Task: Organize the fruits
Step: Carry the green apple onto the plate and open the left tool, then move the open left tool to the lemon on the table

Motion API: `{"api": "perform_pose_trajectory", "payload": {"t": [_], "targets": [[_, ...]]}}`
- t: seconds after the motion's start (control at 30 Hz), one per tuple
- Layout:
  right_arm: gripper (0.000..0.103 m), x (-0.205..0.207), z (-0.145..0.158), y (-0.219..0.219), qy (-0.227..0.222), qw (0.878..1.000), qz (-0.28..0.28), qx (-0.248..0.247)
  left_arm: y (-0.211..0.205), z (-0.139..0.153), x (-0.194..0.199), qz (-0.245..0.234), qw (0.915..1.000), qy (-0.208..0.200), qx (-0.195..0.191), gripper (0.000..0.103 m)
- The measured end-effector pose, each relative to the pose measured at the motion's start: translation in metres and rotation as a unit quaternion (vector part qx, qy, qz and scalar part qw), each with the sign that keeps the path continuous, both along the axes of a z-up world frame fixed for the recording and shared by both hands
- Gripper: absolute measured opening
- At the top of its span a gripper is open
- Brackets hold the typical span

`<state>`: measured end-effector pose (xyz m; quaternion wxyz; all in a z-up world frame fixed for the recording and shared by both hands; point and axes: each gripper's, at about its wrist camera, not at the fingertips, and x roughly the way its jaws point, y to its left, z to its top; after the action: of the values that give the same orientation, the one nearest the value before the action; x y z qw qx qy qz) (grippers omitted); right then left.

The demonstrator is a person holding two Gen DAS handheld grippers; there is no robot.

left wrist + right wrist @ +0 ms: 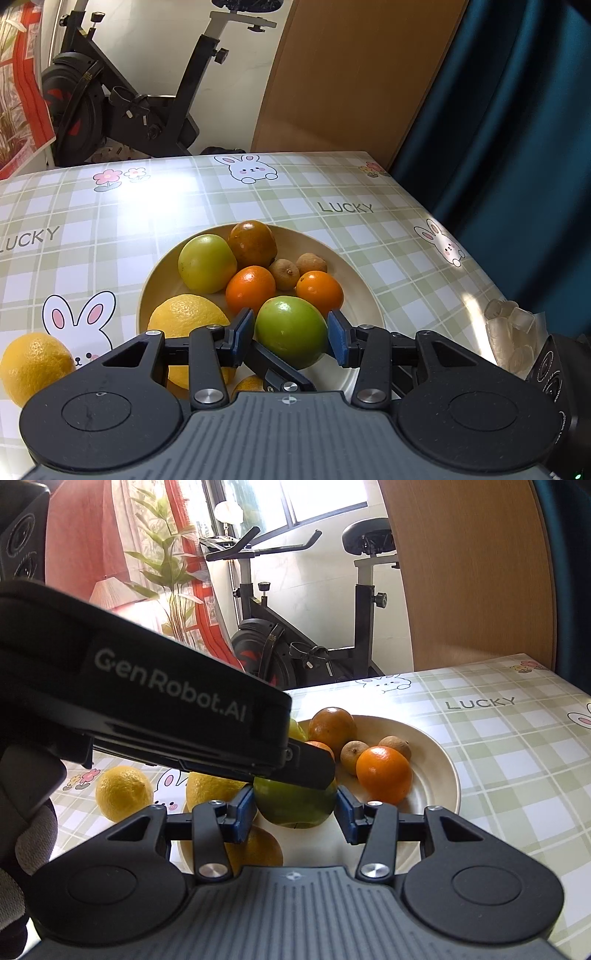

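Observation:
A green apple (291,328) sits at the near side of a cream plate (354,266). My left gripper (291,334) is shut on it, blue pads against both sides. From the right wrist view the same apple (295,805) is also between the pads of my right gripper (295,816), which press on its flanks. The left gripper's body (166,701) crosses over the apple's top there. The plate also holds a second green apple (207,262), two oranges (251,288), a lemon (184,314), a brownish fruit (253,242) and two small brown fruits (284,273).
Another lemon (33,362) lies on the checked tablecloth left of the plate. A clear plastic pack (509,332) rests near the table's right edge. A gloved hand (33,812) is at the left. An exercise bike (295,646) stands beyond the table's far edge.

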<state>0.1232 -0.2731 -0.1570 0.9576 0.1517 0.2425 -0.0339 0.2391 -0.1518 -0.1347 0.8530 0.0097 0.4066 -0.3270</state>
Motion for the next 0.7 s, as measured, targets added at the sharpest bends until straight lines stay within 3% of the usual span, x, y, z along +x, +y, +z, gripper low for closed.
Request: {"api": "perform_pose_trajectory", "payload": {"t": [0.7], "targets": [[0.049,0.002,-0.002,-0.007,0.002,1.0,-0.002,0.018,0.01,0.003,0.002,0.022,0.9997,0.0,-0.006,0.046]]}}
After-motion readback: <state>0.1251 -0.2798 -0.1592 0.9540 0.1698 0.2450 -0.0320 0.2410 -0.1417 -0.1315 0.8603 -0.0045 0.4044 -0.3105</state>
